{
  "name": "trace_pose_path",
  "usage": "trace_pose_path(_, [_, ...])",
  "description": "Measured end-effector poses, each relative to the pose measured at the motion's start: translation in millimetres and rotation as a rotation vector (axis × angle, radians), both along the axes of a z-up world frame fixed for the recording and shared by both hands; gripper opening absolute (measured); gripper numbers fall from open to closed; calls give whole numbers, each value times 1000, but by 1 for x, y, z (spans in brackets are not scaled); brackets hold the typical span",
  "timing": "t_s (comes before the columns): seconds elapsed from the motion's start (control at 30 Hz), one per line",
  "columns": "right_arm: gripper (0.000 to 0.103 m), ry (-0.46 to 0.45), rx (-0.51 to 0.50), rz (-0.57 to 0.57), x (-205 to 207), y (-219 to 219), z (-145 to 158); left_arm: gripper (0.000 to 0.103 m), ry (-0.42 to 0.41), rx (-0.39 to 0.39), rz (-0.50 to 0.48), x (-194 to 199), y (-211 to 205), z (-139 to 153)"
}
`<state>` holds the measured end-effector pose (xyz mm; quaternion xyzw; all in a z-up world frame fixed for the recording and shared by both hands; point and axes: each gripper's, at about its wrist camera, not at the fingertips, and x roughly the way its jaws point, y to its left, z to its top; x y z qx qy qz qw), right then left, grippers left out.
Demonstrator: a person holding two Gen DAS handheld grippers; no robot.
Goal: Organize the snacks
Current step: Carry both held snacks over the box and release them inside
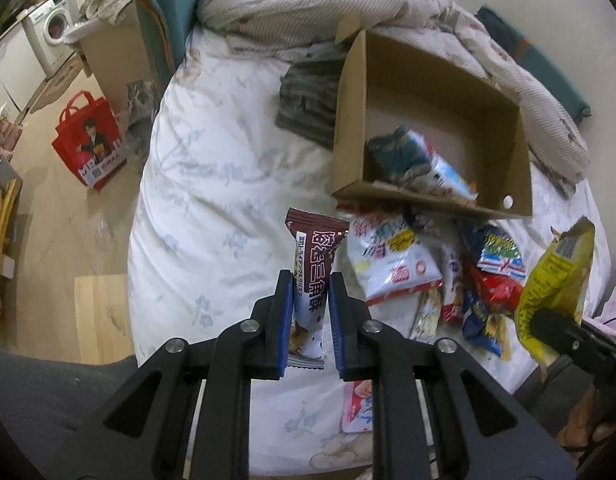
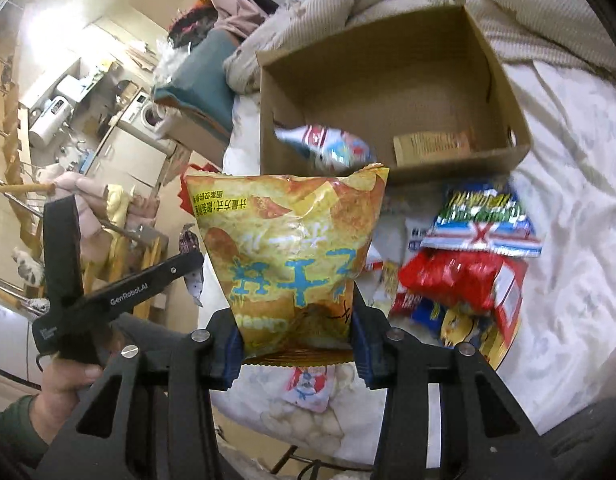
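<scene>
The cardboard box [image 1: 432,92] lies open on the bed [image 1: 227,168], and everything else sits around it. The left gripper [image 1: 310,280] is clamped on a brown-and-white snack bar [image 1: 314,264], a slim wrapper with a dark brown top, large pale characters down its face and crimped ends; it is held upright above the bedding, on the near side of the box and a little to its left. The right gripper [image 2: 297,316] is closed on the lower part of a yellow chip bag [image 2: 295,248], a puffy foil pack printed with golden crisps and blue characters, its serrated seam at the top, raised just short of the box's near wall. Inside the box lies a blurred white, blue and red packet [image 2: 328,146] against the left wall, with a small tan packet [image 2: 430,146] flat on the floor to the right of it. Against the outside of the near wall lies a pile of snack packets [image 1: 436,276], among them a red packet [image 2: 456,280] and a blue-and-green one [image 2: 484,216], touching and overlapping.
</scene>
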<state>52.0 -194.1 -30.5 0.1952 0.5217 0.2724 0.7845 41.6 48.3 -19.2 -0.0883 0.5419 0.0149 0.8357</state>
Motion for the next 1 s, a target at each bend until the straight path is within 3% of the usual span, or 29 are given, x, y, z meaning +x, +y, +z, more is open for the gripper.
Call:
trace_pose_path(0.27, [46,-26,5,-43,30,-22,14,14,-34,-7,-34,25,-16,17])
trace_pose_path(0.6, [46,-96,-19,-120,81,-51,34,14,-96,17,-84,83,-43,35])
trace_pose_path(0.77, [46,-91,-54,-168,111,-64,28,14,-101,34,-97,112,-54,28])
trace_pose_path(1.0, [46,-13,-77,-192,146,-70,-2,14,-58,38,-121,135,-66,2])
